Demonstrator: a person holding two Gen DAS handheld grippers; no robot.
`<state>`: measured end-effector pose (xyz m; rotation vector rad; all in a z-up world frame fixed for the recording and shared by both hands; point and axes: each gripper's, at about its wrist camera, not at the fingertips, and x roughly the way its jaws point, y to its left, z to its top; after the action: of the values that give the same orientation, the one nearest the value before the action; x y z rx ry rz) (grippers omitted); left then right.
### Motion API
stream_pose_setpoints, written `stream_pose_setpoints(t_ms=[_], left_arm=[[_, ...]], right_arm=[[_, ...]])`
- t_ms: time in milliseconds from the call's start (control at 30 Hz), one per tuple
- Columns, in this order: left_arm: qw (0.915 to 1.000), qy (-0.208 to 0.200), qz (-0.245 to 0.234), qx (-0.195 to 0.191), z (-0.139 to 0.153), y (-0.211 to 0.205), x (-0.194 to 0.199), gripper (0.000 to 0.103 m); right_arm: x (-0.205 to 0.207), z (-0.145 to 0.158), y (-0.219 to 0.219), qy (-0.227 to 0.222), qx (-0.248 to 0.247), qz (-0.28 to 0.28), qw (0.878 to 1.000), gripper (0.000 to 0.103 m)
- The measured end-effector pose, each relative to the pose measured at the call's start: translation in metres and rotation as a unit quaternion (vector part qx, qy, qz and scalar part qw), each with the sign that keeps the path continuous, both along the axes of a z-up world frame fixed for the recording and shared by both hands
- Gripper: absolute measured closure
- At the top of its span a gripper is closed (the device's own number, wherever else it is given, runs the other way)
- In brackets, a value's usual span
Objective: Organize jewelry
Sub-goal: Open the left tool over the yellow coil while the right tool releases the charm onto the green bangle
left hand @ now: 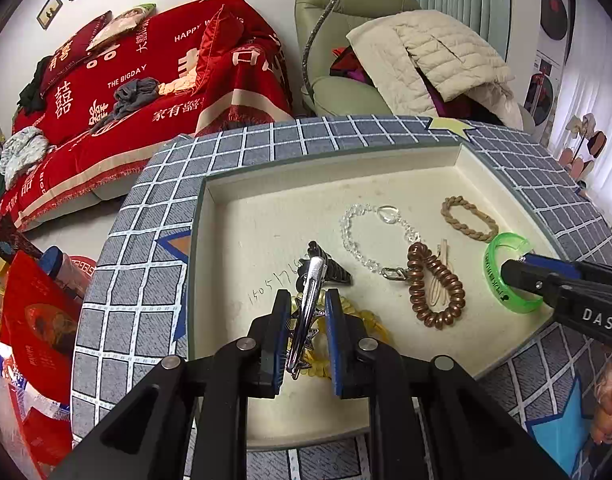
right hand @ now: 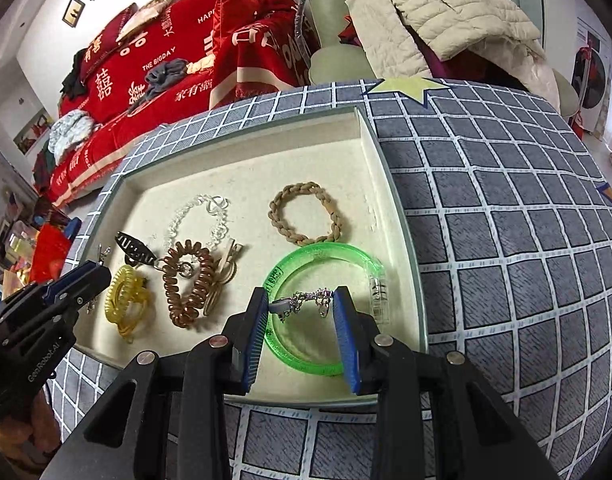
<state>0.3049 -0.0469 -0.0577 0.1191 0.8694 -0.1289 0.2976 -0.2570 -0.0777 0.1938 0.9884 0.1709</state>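
A cream tray (left hand: 241, 208) (right hand: 370, 152) lies on the checked cloth. My left gripper (left hand: 306, 300) is shut on a silver hair clip (left hand: 310, 292), held just above a yellow coil hair tie (left hand: 370, 320) (right hand: 123, 300). My right gripper (right hand: 301, 304) is shut on a small silver chain clip (right hand: 306, 300) above a green bangle (right hand: 318, 256) (left hand: 496, 276). In the tray also lie a clear bead bracelet (left hand: 358, 240) (right hand: 185, 212), a brown coil hair tie (left hand: 434, 288) (right hand: 189, 280), a braided tan tie (left hand: 468, 218) (right hand: 306, 216) and a black leaf clip (left hand: 334, 268) (right hand: 135, 248).
The checked grey cloth (right hand: 506, 240) covers the round table around the tray. A red-covered sofa (left hand: 145, 80) and an armchair with a beige jacket (left hand: 426, 52) stand behind it. Red bags (left hand: 33, 320) lie on the floor at the left.
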Motion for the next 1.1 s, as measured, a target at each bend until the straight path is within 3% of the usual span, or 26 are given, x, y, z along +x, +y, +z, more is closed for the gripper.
stream_pose_setpoints(t_ms=[733, 767, 867, 1100], left_arm=[[0.9993, 0.003, -0.012, 0.036, -0.014, -0.014, -0.002, 0.066], [0.9993, 0.003, -0.013, 0.036, -0.013, -0.013, -0.002, 0.066], [0.9994, 0.001, -0.015, 0.031, -0.011, -0.013, -0.003, 0.066], [0.9993, -0.014, -0.017, 0.032, 0.0, -0.014, -0.012, 0.066]], right_arm=[[-0.003, -0.001, 0.003, 0.001, -0.012, 0.006, 1.0, 0.065], [-0.003, -0.001, 0.004, 0.001, -0.008, 0.007, 1.0, 0.063], [-0.004, 0.003, 0.002, -0.003, 0.011, 0.008, 1.0, 0.045], [-0.019, 0.025, -0.001, -0.035, 0.035, -0.001, 0.999, 0.033]])
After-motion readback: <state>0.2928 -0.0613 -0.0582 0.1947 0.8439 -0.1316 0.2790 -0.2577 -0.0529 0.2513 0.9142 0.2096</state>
